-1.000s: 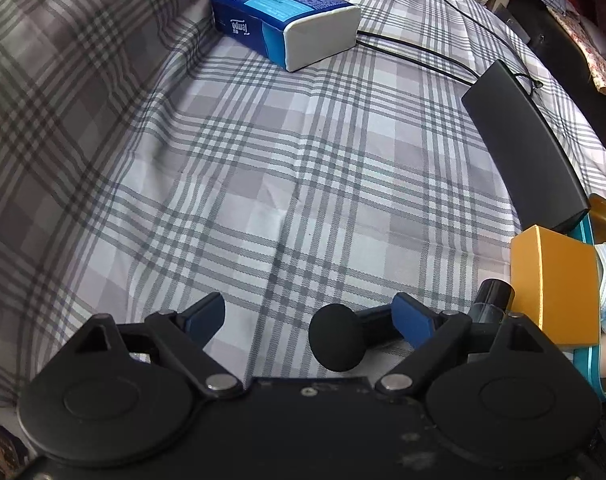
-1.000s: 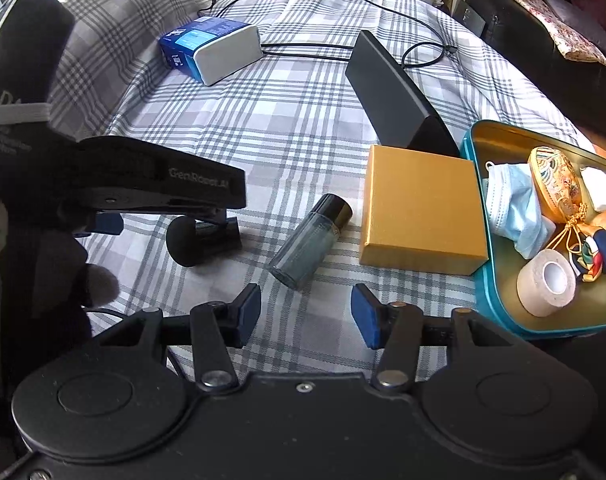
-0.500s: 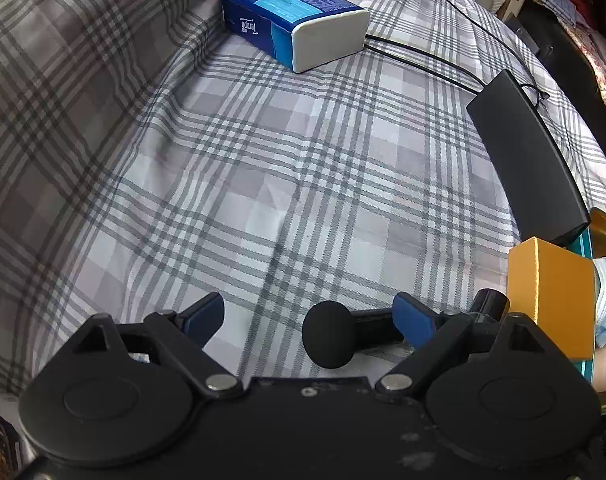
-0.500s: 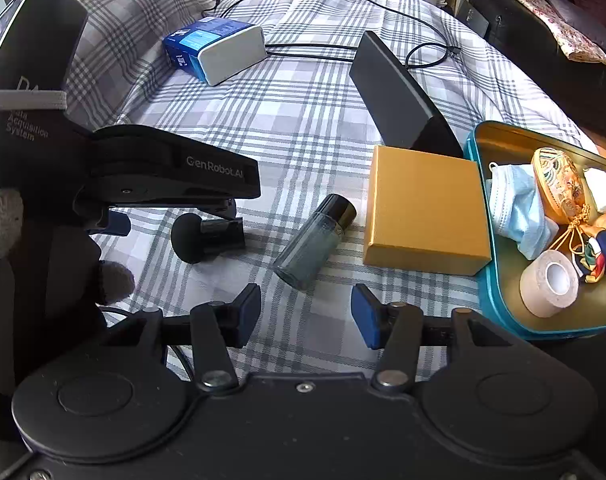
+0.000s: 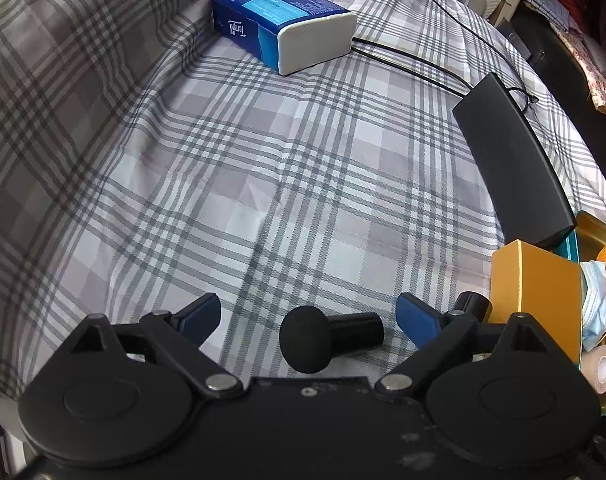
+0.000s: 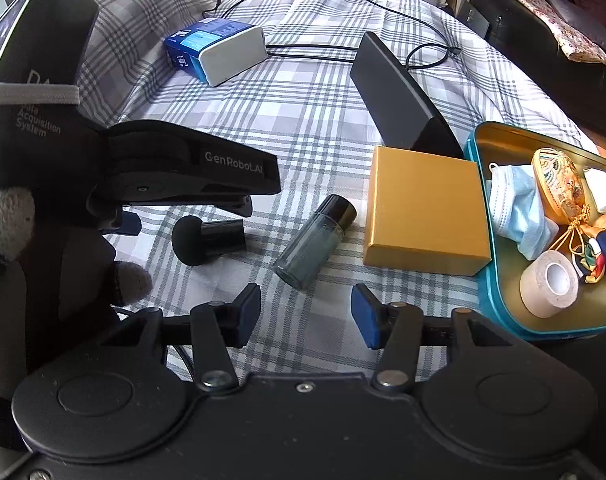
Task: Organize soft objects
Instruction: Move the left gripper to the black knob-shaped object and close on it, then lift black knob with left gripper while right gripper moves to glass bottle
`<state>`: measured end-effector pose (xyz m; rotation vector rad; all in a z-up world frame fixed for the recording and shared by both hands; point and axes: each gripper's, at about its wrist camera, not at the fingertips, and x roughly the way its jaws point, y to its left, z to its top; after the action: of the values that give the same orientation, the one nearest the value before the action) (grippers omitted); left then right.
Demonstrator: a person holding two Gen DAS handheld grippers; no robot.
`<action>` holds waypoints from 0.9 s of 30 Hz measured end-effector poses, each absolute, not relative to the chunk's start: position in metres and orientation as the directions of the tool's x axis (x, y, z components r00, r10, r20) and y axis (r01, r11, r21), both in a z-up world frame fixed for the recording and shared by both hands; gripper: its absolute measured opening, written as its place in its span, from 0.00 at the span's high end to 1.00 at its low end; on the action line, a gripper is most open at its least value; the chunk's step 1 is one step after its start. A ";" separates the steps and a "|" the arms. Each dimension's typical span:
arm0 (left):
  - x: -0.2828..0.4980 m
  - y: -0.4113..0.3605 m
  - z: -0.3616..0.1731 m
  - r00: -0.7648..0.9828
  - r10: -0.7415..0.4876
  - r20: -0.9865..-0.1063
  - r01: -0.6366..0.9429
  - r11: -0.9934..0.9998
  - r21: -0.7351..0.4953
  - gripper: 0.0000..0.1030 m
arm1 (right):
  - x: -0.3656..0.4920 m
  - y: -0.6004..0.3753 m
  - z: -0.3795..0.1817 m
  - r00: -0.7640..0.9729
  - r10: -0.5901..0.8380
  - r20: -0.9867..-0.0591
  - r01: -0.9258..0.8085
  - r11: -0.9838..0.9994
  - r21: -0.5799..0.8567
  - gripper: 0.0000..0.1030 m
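Your left gripper (image 5: 308, 316) is spread wide and has just been opening further. The black mic (image 5: 329, 336) lies on the plaid sheet (image 5: 263, 152) between the blue pads (image 5: 199, 314), untouched by either. Foam ball end sits near centre frame, low; the barrel points right toward the right pad, with a gap left. In the right wrist view the same mic (image 6: 207, 238) sits left of centre, under the left gripper's (image 6: 191, 224) body.

Your right gripper (image 6: 305, 314) is part open, pinching nothing. Only sheet between its pads. The glass bottle (image 6: 313, 242) lies tilted just above the gap, dark cap up-right, apart from both pads.

Right of the bottle: gold box (image 6: 423, 212), flat on the sheet, its right edge against the teal tin (image 6: 499, 316). Black flat case (image 6: 399, 100) leans behind the box, upper centre.

In the tin, right edge of frame: blue face mask (image 6: 515, 208), embroidered pouch (image 6: 559, 184), tape roll (image 6: 549, 282), a white item (image 6: 603, 190), tassel trinket (image 6: 595, 246).

Tissue pack (image 5: 281, 24) lies at top centre of the left view, well apart from both grippers; cable (image 5: 415, 64) runs behind it.

A gloved hand (image 6: 7, 224) grips the left unit at far left of the right view.
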<state>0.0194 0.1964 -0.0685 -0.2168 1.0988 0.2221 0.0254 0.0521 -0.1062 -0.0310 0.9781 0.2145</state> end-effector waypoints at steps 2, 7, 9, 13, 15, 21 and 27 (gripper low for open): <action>0.019 0.195 -0.070 0.434 0.076 -0.898 -0.278 0.959 -0.053 0.08 | 0.026 0.052 -0.106 0.540 0.167 -0.825 -0.193 0.979 0.072 0.51; 0.023 0.193 -0.079 0.412 0.097 -0.906 -0.284 0.958 -0.026 0.08 | 0.026 0.051 -0.106 0.540 0.167 -0.825 -0.192 0.979 0.072 0.51; 0.025 0.193 -0.084 0.401 0.100 -0.911 -0.284 0.959 -0.020 0.08 | 0.026 0.051 -0.107 0.539 0.166 -0.825 -0.193 0.979 0.071 0.51; 0.026 0.195 -0.092 0.383 0.067 -0.921 -0.276 0.960 -0.045 0.19 | 0.026 0.051 -0.106 0.539 0.163 -0.827 -0.191 0.979 0.069 0.51; 0.026 0.197 -0.091 0.396 0.062 -0.916 -0.271 0.961 -0.053 0.24 | 0.026 0.050 -0.107 0.539 0.161 -0.827 -0.190 0.980 0.067 0.51; 0.028 0.213 -0.074 0.454 0.062 -0.889 -0.265 0.962 -0.068 0.35 | 0.027 0.051 -0.106 0.542 0.164 -0.824 -0.185 0.980 0.073 0.51; 0.032 0.234 -0.063 0.477 0.078 -0.875 -0.266 0.962 -0.059 0.37 | 0.031 0.054 -0.106 0.524 0.199 -0.828 -0.189 0.975 0.114 0.51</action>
<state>0.0315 0.2343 -0.0627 -0.1970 1.0540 0.2118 0.0312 0.0538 -0.1061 0.0099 0.9926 0.2322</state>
